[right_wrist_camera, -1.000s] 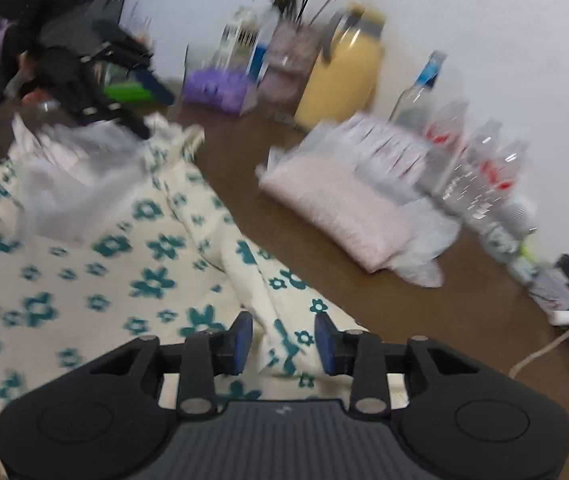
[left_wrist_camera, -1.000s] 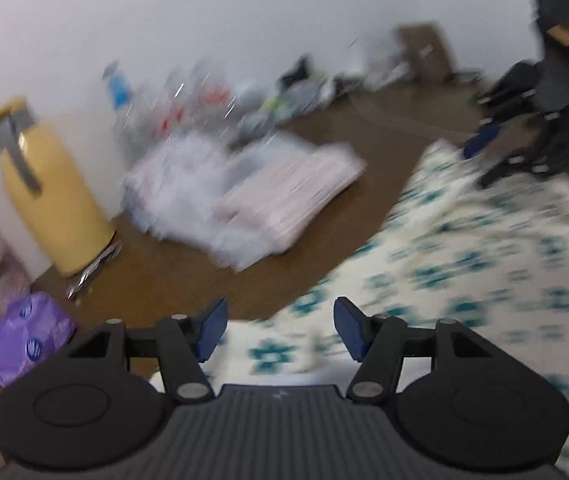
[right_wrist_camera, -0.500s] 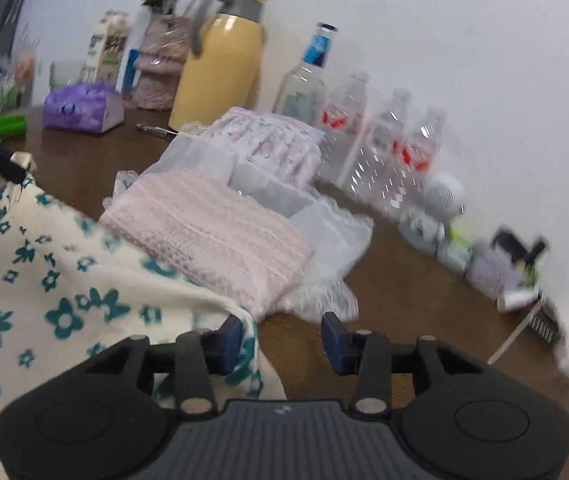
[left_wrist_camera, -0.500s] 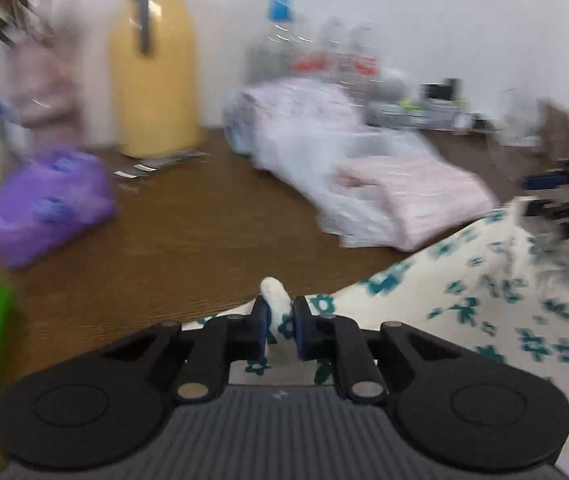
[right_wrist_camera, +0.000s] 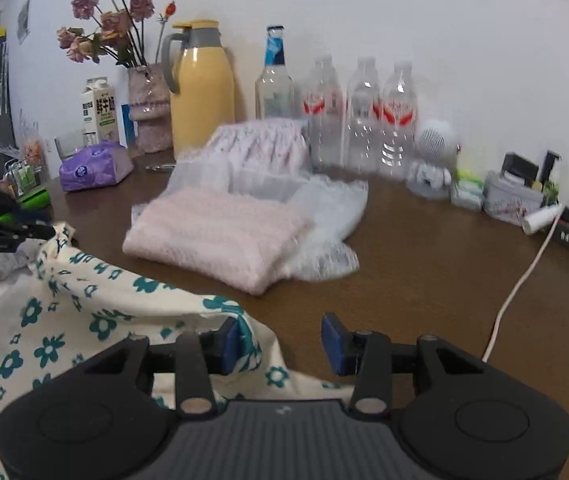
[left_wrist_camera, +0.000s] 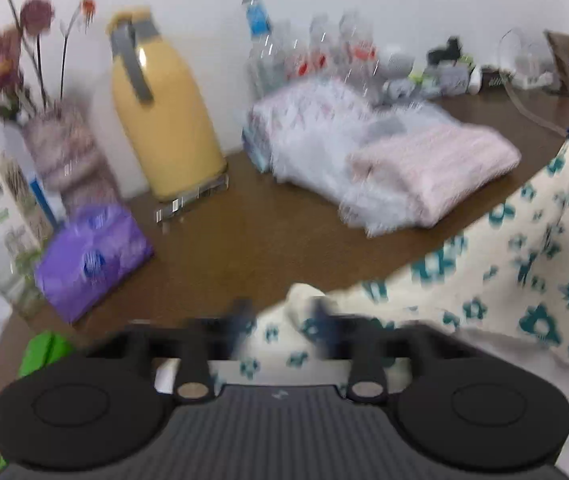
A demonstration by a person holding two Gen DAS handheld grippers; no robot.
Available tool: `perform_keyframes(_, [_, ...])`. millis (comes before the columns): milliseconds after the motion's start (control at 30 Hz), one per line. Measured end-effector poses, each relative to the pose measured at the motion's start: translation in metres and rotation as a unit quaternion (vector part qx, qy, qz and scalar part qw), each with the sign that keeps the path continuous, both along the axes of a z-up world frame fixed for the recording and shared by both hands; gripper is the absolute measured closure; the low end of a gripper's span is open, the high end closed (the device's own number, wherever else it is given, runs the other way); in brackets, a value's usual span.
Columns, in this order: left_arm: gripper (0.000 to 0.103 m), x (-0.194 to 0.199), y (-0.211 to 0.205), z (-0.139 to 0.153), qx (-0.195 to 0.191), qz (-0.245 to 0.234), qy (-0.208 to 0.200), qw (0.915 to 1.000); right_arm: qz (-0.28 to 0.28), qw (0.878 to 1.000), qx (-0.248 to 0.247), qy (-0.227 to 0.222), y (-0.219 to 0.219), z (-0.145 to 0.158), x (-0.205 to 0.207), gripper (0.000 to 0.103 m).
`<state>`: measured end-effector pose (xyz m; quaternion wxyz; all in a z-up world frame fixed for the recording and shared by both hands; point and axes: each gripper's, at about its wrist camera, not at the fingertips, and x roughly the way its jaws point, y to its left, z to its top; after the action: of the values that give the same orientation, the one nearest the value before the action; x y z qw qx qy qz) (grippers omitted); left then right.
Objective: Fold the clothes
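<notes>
Left wrist view, blurred: left gripper (left_wrist_camera: pixel 280 316) sat at 6 o'clock with its blue fingers parted, a cream corner of the floral garment (left_wrist_camera: pixel 524 272) lying between them, not pinched. Fabric ran from there toward 3 o'clock across the brown table (left_wrist_camera: pixel 244 240).

Right wrist view, sharp: right gripper (right_wrist_camera: pixel 282 340) had its fingers wide apart. The left finger rested against the garment's hem at 7 o'clock; the right finger stood over bare table. Nothing was clamped. The garment spread from 6 to 9 o'clock, rumpled, with one edge bunched near 9 o'clock.

Folded pink cloth (right_wrist_camera: pixel 216 236) lay at the centre, on crinkled plastic wrap (right_wrist_camera: pixel 324 232), just beyond the garment's far edge.

Stage, judged: the garment lay loose with both tools released, which fits either a fold just laid down or a grip about to be taken.

Risks, judged:
- Thin hem could slip out of a shallow pinch.
- Uneven pull by the two grippers would skew any crease.
- Fabric dragged toward 12 o'clock could snag the wrap or shove the pink cloth.
- White cable (right_wrist_camera: pixel 520 280) at 3 o'clock could catch the right tool.
</notes>
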<state>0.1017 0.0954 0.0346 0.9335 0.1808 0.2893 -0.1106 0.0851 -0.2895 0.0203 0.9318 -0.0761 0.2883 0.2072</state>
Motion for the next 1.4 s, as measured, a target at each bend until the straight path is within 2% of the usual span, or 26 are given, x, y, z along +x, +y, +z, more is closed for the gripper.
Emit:
perform_keyframes(33, [0.100,0.002,0.003,-0.003,-0.005,0.011,0.008,0.9999,0.001,1.000,-0.008,0.001,0.007,0.000,0.004,0.083])
perform_keyframes(67, [0.101,0.001,0.006,-0.001,-0.010,0.018,0.008,0.9998,0.002,1.000,-0.017,0.001,0.015,-0.001,0.008,0.091])
perform_keyframes(100, [0.102,0.001,0.009,0.002,-0.014,0.025,0.008,0.9995,0.003,1.000,-0.025,0.002,0.022,-0.001,0.013,0.091])
perform_keyframes(133, [0.102,0.000,0.013,0.004,-0.018,0.033,0.009,0.9993,-0.012,1.000,-0.002,0.026,0.021,-0.002,0.024,0.090])
perform_keyframes(233, [0.101,-0.002,0.022,0.010,-0.032,0.055,0.010,0.9979,-0.068,0.987,0.092,0.113,0.013,-0.004,0.062,0.067])
perform_keyframes(300, [0.098,-0.003,0.029,0.015,-0.040,0.070,0.011,0.9967,-0.065,0.979,0.142,0.129,0.001,0.004,0.067,0.065])
perform_keyframes(333, [0.092,-0.004,0.031,0.017,-0.043,0.074,0.011,0.9963,-0.059,0.979,0.157,0.120,-0.005,0.012,0.063,0.056])
perform_keyframes(367, [0.085,-0.011,0.024,0.023,-0.030,0.040,0.004,0.9987,-0.054,0.982,0.143,0.109,-0.006,0.018,0.057,0.041])
perform_keyframes(400, [0.062,-0.010,0.023,0.021,-0.030,0.034,0.006,0.9989,-0.049,0.986,0.123,0.099,-0.007,0.023,0.051,0.034])
perform_keyframes(433, [0.049,-0.008,0.021,0.020,-0.030,0.029,0.008,0.9991,-0.043,0.990,0.103,0.088,-0.008,0.029,0.044,0.028])
perform_keyframes(533, [0.048,-0.005,0.017,0.015,-0.028,0.013,0.015,0.9994,0.001,0.996,0.043,0.079,-0.011,0.036,0.026,0.027])
perform_keyframes(567, [0.048,-0.004,0.015,0.014,-0.028,0.008,0.018,0.9994,0.021,0.996,0.037,0.083,-0.015,0.034,0.021,0.027])
perform_keyframes(667, [0.048,0.000,0.011,0.009,-0.027,-0.008,0.025,0.9993,0.029,0.994,0.042,0.099,-0.031,0.023,0.012,0.027])
perform_keyframes(733, [0.049,0.002,0.007,0.006,-0.026,-0.018,0.029,0.9991,0.011,0.995,0.018,0.094,-0.039,0.012,0.009,0.028])
perform_keyframes(800, [0.054,0.004,0.004,0.003,-0.025,-0.029,0.034,0.9987,-0.006,0.997,-0.020,0.073,-0.038,0.000,0.007,0.033])
perform_keyframes(867, [0.062,0.007,0.001,0.000,-0.024,-0.039,0.039,0.9982,-0.011,0.997,-0.037,0.059,-0.034,-0.011,0.012,0.056])
perform_keyframes(933, [0.080,0.009,-0.002,-0.003,-0.023,-0.050,0.043,0.9975,0.002,0.998,-0.024,0.054,-0.030,-0.020,0.015,0.068])
perform_keyframes(967, [0.083,0.010,-0.003,-0.005,-0.023,-0.055,0.046,0.9972,0.005,0.998,-0.018,0.053,-0.028,-0.021,0.015,0.081])
perform_keyframes(1033, [0.086,0.012,-0.006,-0.008,-0.022,-0.064,0.050,0.9964,0.001,0.998,-0.014,0.061,-0.026,-0.020,0.014,0.098])
perform_keyframes(1133, [0.087,-0.001,-0.010,-0.013,-0.018,-0.020,0.025,0.9993,-0.012,0.996,-0.032,0.084,-0.021,-0.014,-0.001,0.099])
perform_keyframes(1233, [0.087,-0.015,-0.016,-0.014,-0.005,-0.033,0.012,0.9994,-0.028,0.994,-0.052,0.088,-0.018,-0.012,-0.031,0.100])
perform_keyframes(1267, [0.087,-0.020,-0.015,-0.014,-0.013,-0.041,0.015,0.9989,-0.039,0.994,-0.057,0.088,-0.019,-0.011,-0.041,0.099])
perform_keyframes(1333, [0.081,-0.024,-0.015,-0.012,-0.015,-0.055,0.012,0.9983,-0.068,0.993,-0.073,0.065,-0.019,-0.005,-0.056,0.099])
perform_keyframes(1367, [0.080,-0.023,-0.016,-0.009,-0.004,-0.053,0.002,0.9986,-0.080,0.993,-0.080,0.047,-0.019,0.001,-0.062,0.098])
perform_keyframes(1400, [0.080,-0.023,-0.017,-0.005,0.007,-0.052,-0.008,0.9986,-0.078,0.995,-0.062,0.025,-0.021,0.011,-0.068,0.095])
